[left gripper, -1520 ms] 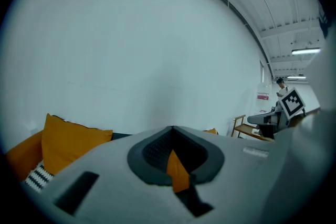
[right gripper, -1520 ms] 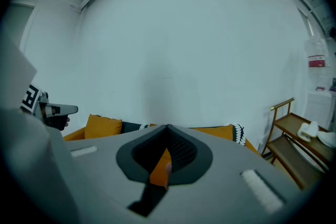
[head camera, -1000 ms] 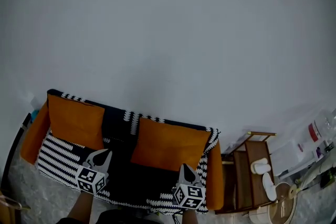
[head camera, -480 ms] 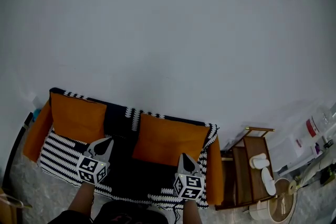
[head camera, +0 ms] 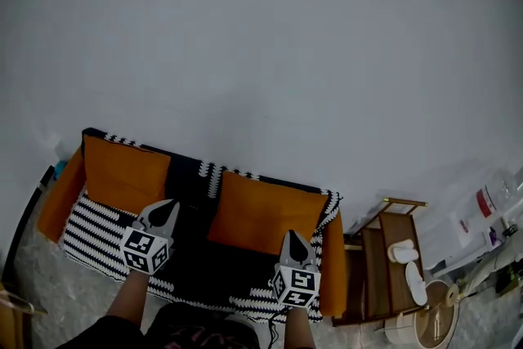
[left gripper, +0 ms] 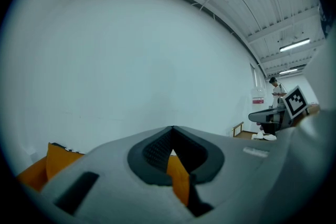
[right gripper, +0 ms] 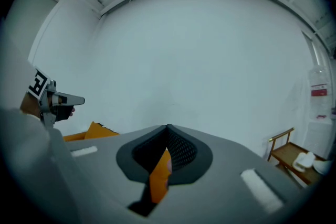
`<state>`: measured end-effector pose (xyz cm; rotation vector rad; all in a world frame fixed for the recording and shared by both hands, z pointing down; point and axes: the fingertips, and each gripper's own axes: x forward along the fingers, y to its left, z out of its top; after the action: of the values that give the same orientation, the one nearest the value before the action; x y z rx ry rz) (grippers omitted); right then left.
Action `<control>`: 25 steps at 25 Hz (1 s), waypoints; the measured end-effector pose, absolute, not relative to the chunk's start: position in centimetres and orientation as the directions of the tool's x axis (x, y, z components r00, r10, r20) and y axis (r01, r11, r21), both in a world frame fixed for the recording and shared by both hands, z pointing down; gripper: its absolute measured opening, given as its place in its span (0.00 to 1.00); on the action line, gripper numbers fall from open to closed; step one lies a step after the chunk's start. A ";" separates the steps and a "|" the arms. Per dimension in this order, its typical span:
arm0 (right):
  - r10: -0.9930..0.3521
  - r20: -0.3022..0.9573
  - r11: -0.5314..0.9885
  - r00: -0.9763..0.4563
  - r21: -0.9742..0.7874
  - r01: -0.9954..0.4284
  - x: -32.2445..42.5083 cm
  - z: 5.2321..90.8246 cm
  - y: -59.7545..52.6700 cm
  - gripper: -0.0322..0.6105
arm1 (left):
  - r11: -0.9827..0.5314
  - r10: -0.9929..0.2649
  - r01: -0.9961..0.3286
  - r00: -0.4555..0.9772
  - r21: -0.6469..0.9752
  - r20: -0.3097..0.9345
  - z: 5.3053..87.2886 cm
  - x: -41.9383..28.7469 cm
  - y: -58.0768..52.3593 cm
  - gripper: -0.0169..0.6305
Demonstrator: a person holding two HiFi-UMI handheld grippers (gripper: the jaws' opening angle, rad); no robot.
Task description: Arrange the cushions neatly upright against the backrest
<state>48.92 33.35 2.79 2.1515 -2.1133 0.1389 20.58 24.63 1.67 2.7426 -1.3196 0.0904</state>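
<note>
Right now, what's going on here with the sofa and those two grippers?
A person stands facing a sofa with a black-and-white striped cover, a gripper in each hand. Two orange cushions, the left cushion and the right cushion, stand upright against the backrest. The left gripper and the right gripper hover over the seat just in front of the cushions. Both have their jaws together and hold nothing.
</note>
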 end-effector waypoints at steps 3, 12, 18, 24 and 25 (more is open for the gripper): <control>-0.989 0.146 -0.008 0.009 0.011 -1.000 48.7 2.7 33.0 0.07 | -0.619 -0.778 -0.783 0.622 0.061 0.088 1.5 20.3 24.5 0.02; -0.988 0.151 -0.013 0.012 -0.001 -1.000 48.0 3.2 32.7 0.07 | -0.612 -0.784 -0.789 0.614 0.053 0.090 1.4 18.8 24.3 0.02; -0.985 0.171 -0.010 0.012 0.014 -1.000 48.0 3.7 32.4 0.07 | -0.621 -0.776 -0.782 0.624 0.055 0.094 1.6 18.6 24.3 0.03; -0.988 0.154 -0.014 0.016 0.016 -1.000 48.0 3.5 33.1 0.07 | -0.620 -0.778 -0.783 0.622 0.049 0.086 1.6 18.6 24.6 0.03; -0.988 0.153 -0.016 0.018 0.018 -1.000 48.1 3.4 33.2 0.07 | -0.621 -0.778 -0.782 0.623 0.047 0.084 1.6 18.6 24.6 0.03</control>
<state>48.09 33.15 3.37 2.1521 -2.1155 0.1464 18.64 24.59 1.58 2.7580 -1.3283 0.0848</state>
